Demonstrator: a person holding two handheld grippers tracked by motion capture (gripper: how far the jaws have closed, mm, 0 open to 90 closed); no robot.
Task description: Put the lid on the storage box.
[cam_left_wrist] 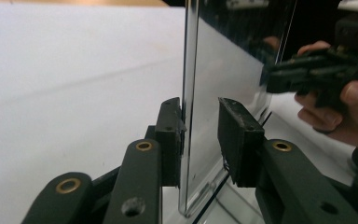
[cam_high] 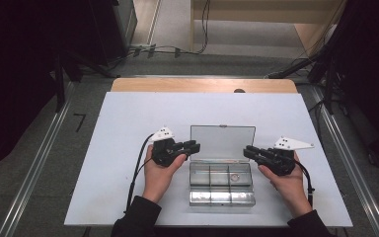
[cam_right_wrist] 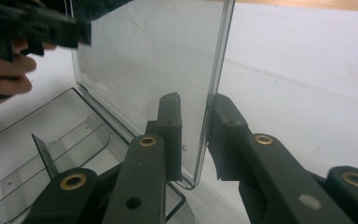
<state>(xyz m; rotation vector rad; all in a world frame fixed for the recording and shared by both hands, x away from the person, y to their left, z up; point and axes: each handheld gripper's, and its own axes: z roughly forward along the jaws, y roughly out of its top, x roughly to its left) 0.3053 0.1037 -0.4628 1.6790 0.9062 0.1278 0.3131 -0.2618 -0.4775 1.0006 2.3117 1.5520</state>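
Observation:
A clear plastic compartment box (cam_high: 220, 196) lies on the white board, its lid (cam_high: 222, 142) standing upright at the back. One compartment holds a small round thing (cam_high: 235, 177). My left gripper (cam_high: 192, 146) straddles the lid's left edge. In the left gripper view the lid (cam_left_wrist: 223, 70) stands between the jaws of that gripper (cam_left_wrist: 199, 112): one pad touches it, the other is a gap away. My right gripper (cam_high: 249, 150) straddles the lid's right edge. In the right gripper view the lid (cam_right_wrist: 149, 56) sits between its jaws (cam_right_wrist: 196, 105), with a gap on the near side.
The white board (cam_high: 128, 123) covers a wooden table (cam_high: 202, 85) and has bare room left and right of the box. The box's open base (cam_right_wrist: 37, 154) lies below the lid. Cables (cam_high: 177, 49) and metal rails (cam_high: 44, 148) lie on the floor around the table.

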